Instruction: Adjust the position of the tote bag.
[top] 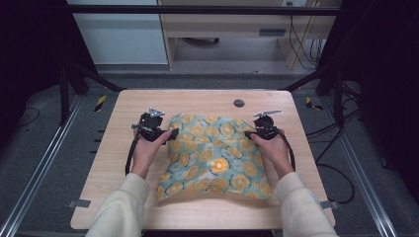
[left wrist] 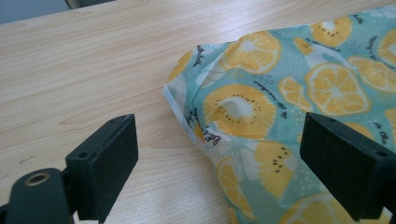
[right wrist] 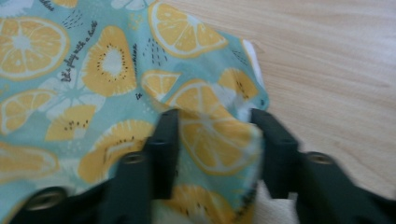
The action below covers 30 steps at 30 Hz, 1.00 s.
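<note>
Left jaws: spread wide in the left gripper view, one over bare wood, the other over the cloth's edge; nothing was pinched between them.
Right jaws: partly closed with a raised fold of cloth bunched between them in the right gripper view; the frame was blurred, so a firm pinch appeared likely but could not be confirmed.
Left gripper [top: 170, 134]: sat at the cloth's far-left corner, jaws pointing inward toward the fabric, cable trailing back along the forearm.
Right gripper [top: 248, 134]: sat at the cloth's far-right corner, jaws pointing inward, cable looping beside the wrist.
Left hand [top: 147, 147]: wrapped around the gripper body, forearm in a cream sleeve entering from the lower edge.
Right hand [top: 273, 148]: wrapped likewise, forearm angled in from the lower right.
Cloth [top: 212, 158]: teal fabric printed with orange citrus slices, lay near the table's centre between the two grippers, slightly rumpled, with its near edge toward the person.
Cloth corner [left wrist: 187, 100]: showed a white hem, lifted slightly off the wood.
Table [top: 197, 101]: light wood, with a round dark grommet [top: 239, 103] beyond the cloth.
Surroundings: black frame posts [top: 64, 94] flanked the table; cables [top: 341, 173] ran over the grey floor at right.
</note>
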Available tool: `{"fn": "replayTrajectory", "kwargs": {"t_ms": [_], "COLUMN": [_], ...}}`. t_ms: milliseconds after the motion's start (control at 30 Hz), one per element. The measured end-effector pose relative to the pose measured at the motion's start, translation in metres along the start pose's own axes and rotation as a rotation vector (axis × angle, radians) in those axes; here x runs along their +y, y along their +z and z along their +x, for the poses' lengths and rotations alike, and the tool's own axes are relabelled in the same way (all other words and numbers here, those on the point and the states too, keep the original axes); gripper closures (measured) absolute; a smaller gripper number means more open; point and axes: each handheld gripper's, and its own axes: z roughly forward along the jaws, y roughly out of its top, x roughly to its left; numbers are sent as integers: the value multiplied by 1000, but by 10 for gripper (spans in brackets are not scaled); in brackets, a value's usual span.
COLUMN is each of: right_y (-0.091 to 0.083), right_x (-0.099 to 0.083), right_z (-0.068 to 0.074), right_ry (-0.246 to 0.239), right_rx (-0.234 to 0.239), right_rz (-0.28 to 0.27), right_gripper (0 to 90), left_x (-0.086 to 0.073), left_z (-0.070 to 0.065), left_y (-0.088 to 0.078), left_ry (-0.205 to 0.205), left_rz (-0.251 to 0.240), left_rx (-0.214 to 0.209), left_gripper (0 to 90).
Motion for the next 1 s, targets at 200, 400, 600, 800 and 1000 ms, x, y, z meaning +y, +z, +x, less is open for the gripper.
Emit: {"fn": "replayTrajectory", "kwargs": {"t_ms": [200, 400, 600, 800, 1000], "right_y": [-3, -5, -5, -5, -5], "right_x": [-3, -2, -2, -2, -1], "right_z": [2, 8, 13, 14, 16], "right_ry": [-35, -82, -103, -98, -101], "right_rx": [41, 60, 58, 78, 76], "right_rz": [-6, -17, -13, -26, -29], "right_gripper": [887, 892, 891, 890, 889], "left_x": [-2, -4, -9, -15, -17], "left_z": [6, 7, 5, 2, -3], "left_y": [1, 7, 24, 34, 34], "left_ry": [-12, -8, 4, 12, 46], "left_rz": [5, 20, 62, 95, 98], "left_rx": [7, 1, -26, -69, -66], "left_gripper": [116, 120, 120, 203, 452]}}
